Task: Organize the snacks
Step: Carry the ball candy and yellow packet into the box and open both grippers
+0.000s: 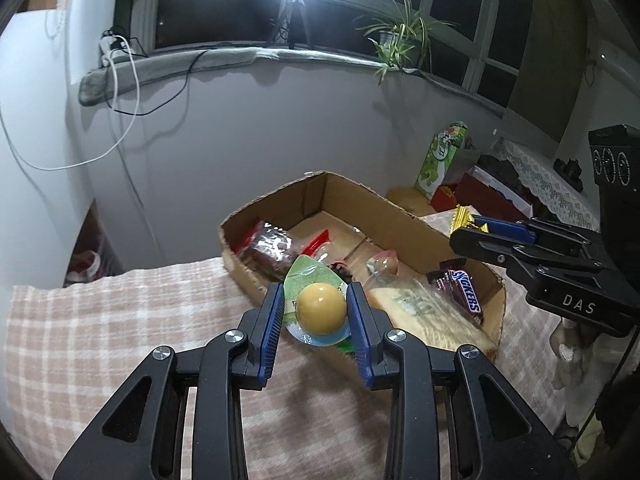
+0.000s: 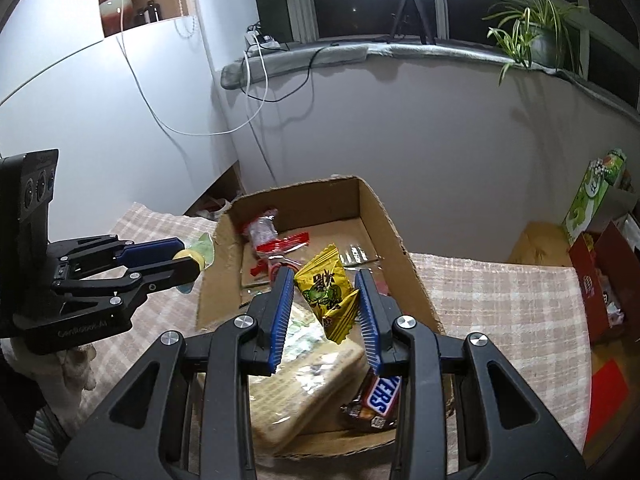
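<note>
L gripper [image 1: 316,312] has its jaws clamped on a jelly cup [image 1: 321,309]: yellow dome between the blue pads, green-and-clear film sticking out fwd and back. In the L wrist view the cup hangs over the near-left edge of the box [image 1: 256,216], w/ the checked cloth [image 1: 120,320] below at 7 o'clock. In the R wrist view the same gripper sits at 9 o'clock, just outside the box's left wall, cup at its tip.

R gripper [image 2: 326,304] has its jaws clamped on a yellow packet [image 2: 326,292] w/ a green cartoon print; packet is crumpled, one corner up, one down. It hangs over the inside of the box, above a biscuit pack [image 2: 316,372]. In the L wrist view this gripper comes in at 3 o'clock, yellow wrapper at its tip over the box's right wall.

Inside the box: Snickers bar [image 2: 380,398] at the near-right corner, touching the biscuit pack's right side; a clear bag w/ red trim [image 1: 264,246] of dark pieces at the far-left; a 2nd red-trimmed wrapper [image 2: 280,246] beside it mid-box. Floor of the box at the far end is bare cardboard.

Box rests on the cloth-covered worktop. Beyond it at 2 o'clock in the L wrist view: green carton [image 1: 440,156] upright, red box [image 1: 480,192] next to it. Plant [image 1: 400,36] on the sill at 1 o'clock.
</note>
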A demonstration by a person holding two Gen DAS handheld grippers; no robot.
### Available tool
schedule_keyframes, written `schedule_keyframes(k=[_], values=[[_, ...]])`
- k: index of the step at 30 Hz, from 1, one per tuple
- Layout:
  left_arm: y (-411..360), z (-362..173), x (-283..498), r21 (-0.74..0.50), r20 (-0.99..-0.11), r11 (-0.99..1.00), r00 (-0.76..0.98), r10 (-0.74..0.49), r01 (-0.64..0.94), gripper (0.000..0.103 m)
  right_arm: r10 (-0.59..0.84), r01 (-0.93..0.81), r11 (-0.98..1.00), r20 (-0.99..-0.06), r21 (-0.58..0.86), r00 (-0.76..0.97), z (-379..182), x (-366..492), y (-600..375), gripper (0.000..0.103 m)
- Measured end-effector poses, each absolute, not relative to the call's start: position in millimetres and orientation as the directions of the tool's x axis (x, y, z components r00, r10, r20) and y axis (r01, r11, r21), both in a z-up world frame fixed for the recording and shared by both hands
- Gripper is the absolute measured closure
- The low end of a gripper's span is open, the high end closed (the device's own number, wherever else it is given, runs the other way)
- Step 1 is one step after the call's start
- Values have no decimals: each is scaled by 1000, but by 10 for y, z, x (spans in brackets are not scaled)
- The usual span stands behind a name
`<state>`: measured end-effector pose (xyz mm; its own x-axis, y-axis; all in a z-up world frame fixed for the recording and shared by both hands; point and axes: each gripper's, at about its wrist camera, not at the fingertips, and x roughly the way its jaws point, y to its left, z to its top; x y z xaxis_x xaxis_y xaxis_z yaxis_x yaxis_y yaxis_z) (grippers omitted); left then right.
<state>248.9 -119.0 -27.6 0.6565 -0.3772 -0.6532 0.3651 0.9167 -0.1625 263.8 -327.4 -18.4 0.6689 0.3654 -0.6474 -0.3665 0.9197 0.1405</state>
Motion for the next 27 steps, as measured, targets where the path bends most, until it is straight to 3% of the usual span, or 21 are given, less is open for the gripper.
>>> schedule_keyframes(k=[27], values=[[-1420,-380,2654,-153,-682,913,629,-374,378,71,381,-384,910,-683,157,624,-380,2805,-3274,69]])
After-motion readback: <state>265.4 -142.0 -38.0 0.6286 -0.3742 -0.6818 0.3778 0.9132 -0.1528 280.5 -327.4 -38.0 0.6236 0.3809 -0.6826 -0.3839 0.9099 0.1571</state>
